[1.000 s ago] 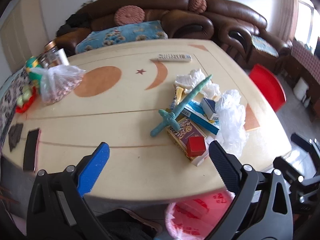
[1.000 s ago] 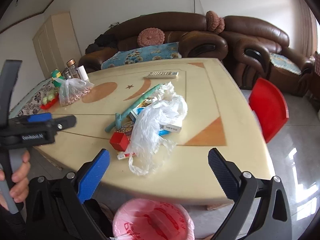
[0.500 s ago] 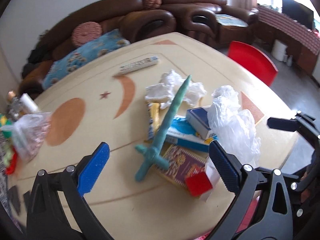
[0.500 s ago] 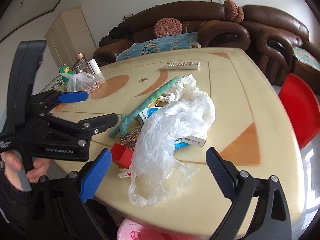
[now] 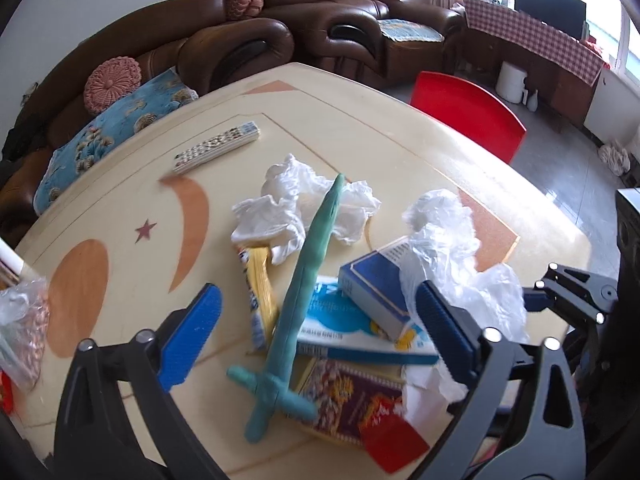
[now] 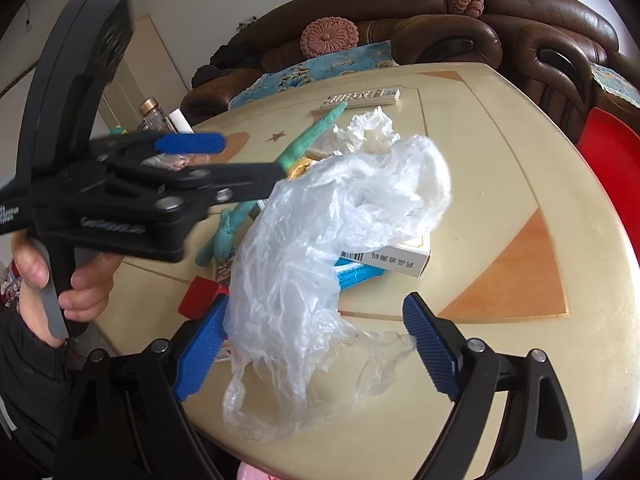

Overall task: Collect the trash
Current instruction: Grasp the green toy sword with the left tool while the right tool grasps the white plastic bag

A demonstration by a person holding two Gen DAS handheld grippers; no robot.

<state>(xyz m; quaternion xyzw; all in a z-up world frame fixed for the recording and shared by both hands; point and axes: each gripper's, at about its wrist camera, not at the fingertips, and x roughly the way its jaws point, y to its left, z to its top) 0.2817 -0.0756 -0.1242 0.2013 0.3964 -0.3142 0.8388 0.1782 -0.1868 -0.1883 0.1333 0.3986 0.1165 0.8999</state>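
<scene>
A heap of trash lies on the cream table (image 5: 132, 280): a clear plastic bag (image 6: 320, 240), crumpled white tissue (image 5: 296, 208), a teal toy sword (image 5: 308, 280), a yellow wrapper (image 5: 260, 284), blue and white cartons (image 5: 372, 292), a patterned box (image 5: 352, 404) and a small red box (image 5: 392, 440). My left gripper (image 5: 320, 332) is open above the sword and cartons. My right gripper (image 6: 316, 344) is open, its jaws on either side of the bag's lower part. The bag also shows in the left wrist view (image 5: 452, 264).
A remote control (image 5: 216, 152) lies farther back on the table. A bag of nuts (image 5: 20, 332) and jars (image 6: 154, 116) stand at the table's left. A red chair (image 5: 468, 116) is on the right, brown sofas (image 5: 320, 20) behind. A pink bin's rim (image 6: 256, 474) shows below the table edge.
Both grippers have moved forward and lower over the table toward the trash heap. The left one has come in over the sword; the right one now straddles the plastic bag.
</scene>
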